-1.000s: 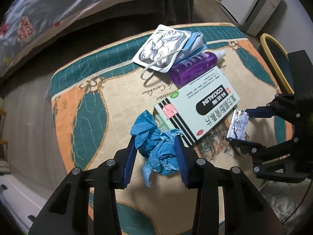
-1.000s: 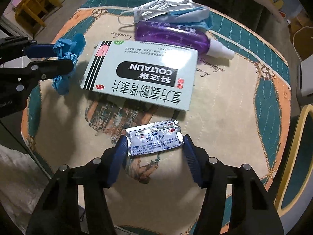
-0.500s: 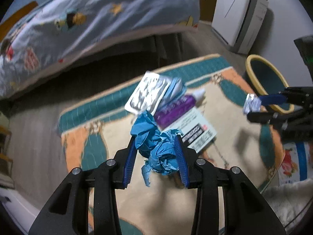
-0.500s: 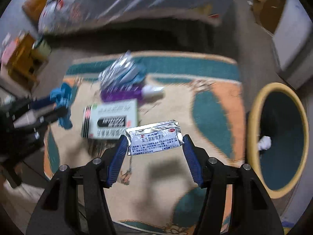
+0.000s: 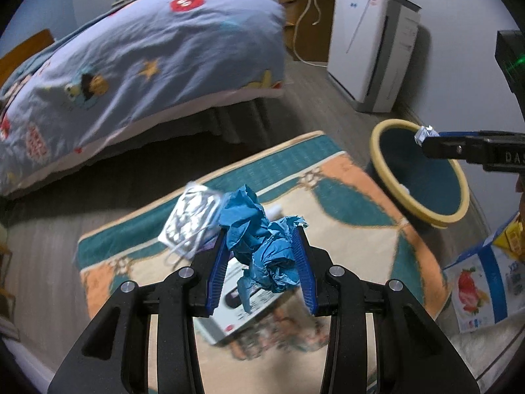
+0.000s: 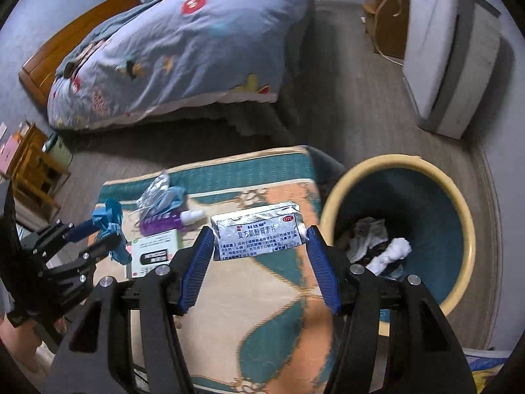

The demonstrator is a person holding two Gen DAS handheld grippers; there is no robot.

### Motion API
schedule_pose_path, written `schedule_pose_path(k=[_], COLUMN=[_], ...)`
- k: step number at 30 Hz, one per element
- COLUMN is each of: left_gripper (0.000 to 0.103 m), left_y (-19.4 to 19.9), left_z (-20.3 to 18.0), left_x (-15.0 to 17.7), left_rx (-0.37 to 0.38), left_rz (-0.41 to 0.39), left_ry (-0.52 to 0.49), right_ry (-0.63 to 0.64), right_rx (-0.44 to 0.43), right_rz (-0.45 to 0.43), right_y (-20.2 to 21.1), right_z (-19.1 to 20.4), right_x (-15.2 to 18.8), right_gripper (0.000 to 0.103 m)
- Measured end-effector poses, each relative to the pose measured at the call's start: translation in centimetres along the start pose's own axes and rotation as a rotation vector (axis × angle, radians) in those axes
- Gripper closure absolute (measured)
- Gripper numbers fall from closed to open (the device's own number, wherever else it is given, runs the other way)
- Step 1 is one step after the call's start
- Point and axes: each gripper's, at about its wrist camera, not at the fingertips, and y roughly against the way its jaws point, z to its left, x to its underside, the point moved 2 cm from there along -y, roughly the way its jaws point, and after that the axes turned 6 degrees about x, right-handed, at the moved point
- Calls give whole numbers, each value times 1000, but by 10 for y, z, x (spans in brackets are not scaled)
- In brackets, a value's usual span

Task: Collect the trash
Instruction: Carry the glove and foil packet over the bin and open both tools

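Note:
My left gripper (image 5: 261,262) is shut on a crumpled blue paper wad (image 5: 262,249) and holds it in the air above the rug (image 5: 344,203). My right gripper (image 6: 259,246) is shut on a silver foil medicine sachet (image 6: 259,234), raised beside the yellow-rimmed bin (image 6: 331,203); it also shows in the left wrist view (image 5: 426,136) over the bin's rim (image 5: 387,124). The bin holds white and grey trash (image 6: 377,246). On the rug lie a medicine box (image 6: 156,252), a purple bottle (image 6: 160,221) and a silver pouch with a mask (image 5: 193,220).
A bed with a blue patterned duvet (image 5: 147,49) stands behind the rug. A white appliance (image 5: 370,42) stands by the far wall. A wooden stool (image 6: 32,167) is at the left. A strawberry-print package (image 5: 475,285) lies at the right.
Both grippers have lifted their loads well above the rug. The right one has moved with the sachet toward the bin, and the left has risen with the blue wad.

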Motion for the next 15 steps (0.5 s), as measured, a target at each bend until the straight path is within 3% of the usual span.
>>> schedule_pose_path(k=[15], left_gripper=[63], left_y=[-22], left_z=[-84], left_x=[-32], left_rx=[80], left_rz=[-47], left_ry=[-112], right_ry=[-200], right_rx=[73], right_rz=[-27], right_y=[10], right_z=[-112], right_x=[5], right_gripper=[45])
